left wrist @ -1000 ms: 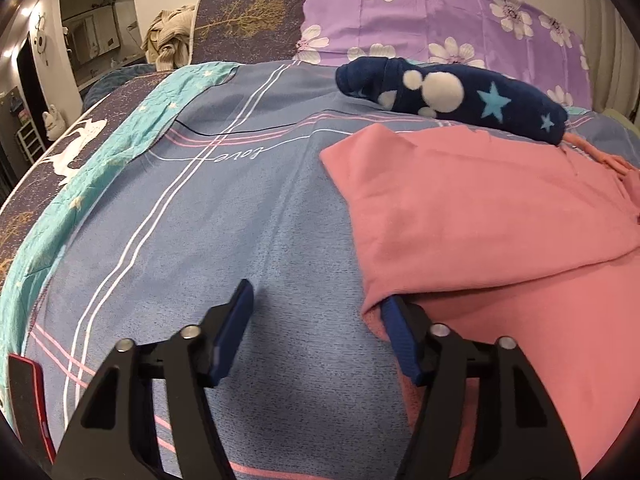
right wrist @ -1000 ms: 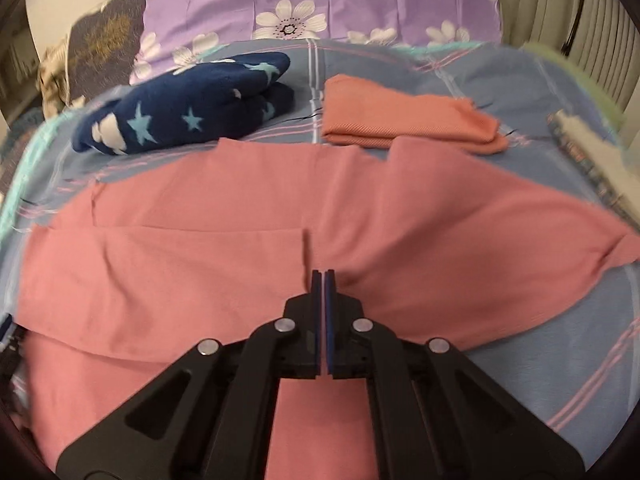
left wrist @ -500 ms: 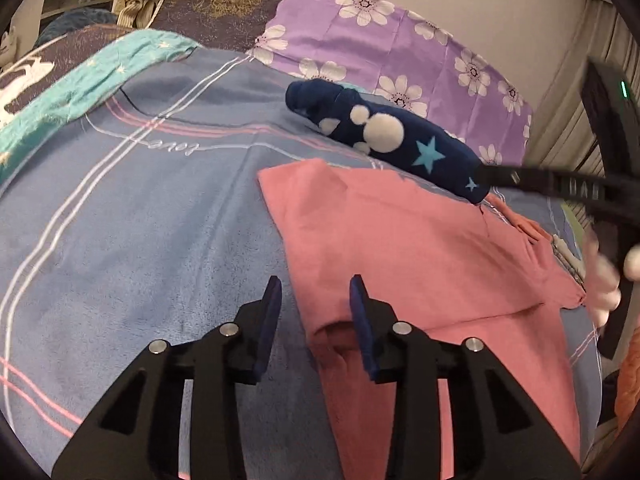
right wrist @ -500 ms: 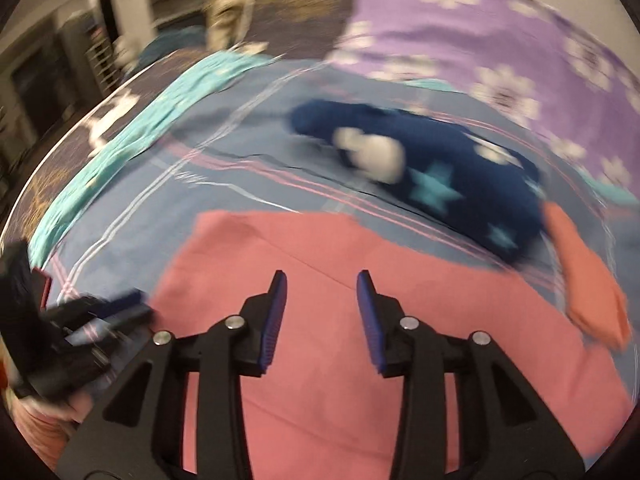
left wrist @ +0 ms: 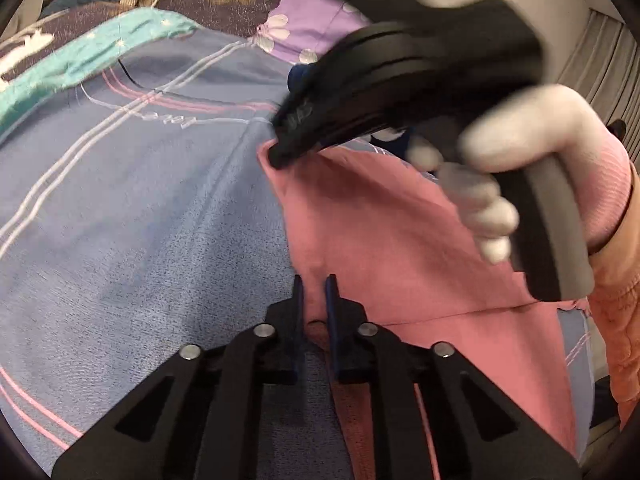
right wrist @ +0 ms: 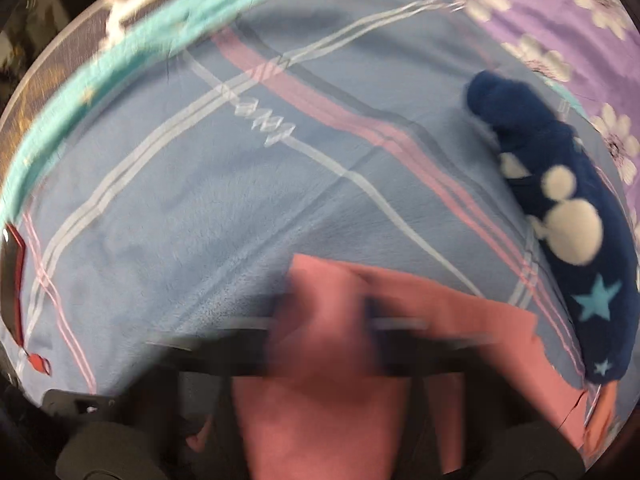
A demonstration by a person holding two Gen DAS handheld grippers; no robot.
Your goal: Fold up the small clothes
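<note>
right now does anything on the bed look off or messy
Nothing looks damaged or spilled. The pink garment lies rumpled and only part-folded on the blue bedspread, both grippers pinching its left edge. The navy star-print garment sits folded beyond it.

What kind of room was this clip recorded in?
Most likely a bedroom: the work surface is a bed with a blue striped bedsheet, a purple flowered pillow lies at its far end, and a pink garment is spread on it.

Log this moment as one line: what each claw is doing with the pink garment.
left claw: just closed, pinching near edge of pink garment | right claw: shut on far corner of garment | bedspread: garment partly flat
</note>
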